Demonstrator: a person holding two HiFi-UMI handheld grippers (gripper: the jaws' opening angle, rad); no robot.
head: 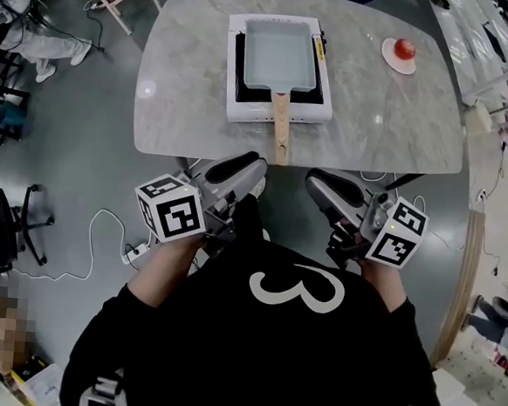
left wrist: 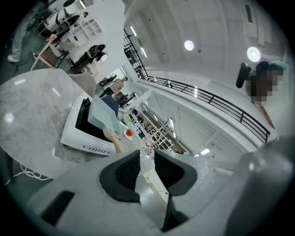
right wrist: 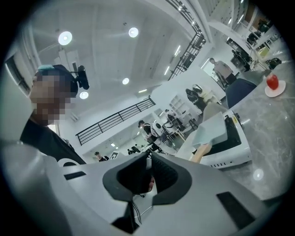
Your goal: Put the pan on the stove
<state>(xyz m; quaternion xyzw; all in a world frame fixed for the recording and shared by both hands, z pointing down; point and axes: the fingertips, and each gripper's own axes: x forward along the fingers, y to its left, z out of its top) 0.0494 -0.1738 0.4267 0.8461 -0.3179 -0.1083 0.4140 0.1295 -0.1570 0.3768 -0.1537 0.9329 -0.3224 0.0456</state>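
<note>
1. The pan (head: pixel 282 51) sits on the white stove (head: pixel 278 114) on the marble table (head: pixel 183 105). Its wooden handle (head: pixel 281 125) points to 6 o'clock.
2. The left gripper (left wrist: pixel 146 154), at 7 o'clock from the pan and short of the table, has its fingers slightly spread with nothing between them.
3. The right gripper (right wrist: pixel 148 157), at 5 o'clock, has its fingers all but pressed together and is empty.
4. A red round thing (head: pixel 405 48) on a small plate (head: pixel 393 60) lies at 3 o'clock from the pan.

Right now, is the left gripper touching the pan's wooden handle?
Apart. The left gripper view shows the left gripper with nothing between its fingers, and the pan's handle far ahead over the table edge.
</note>
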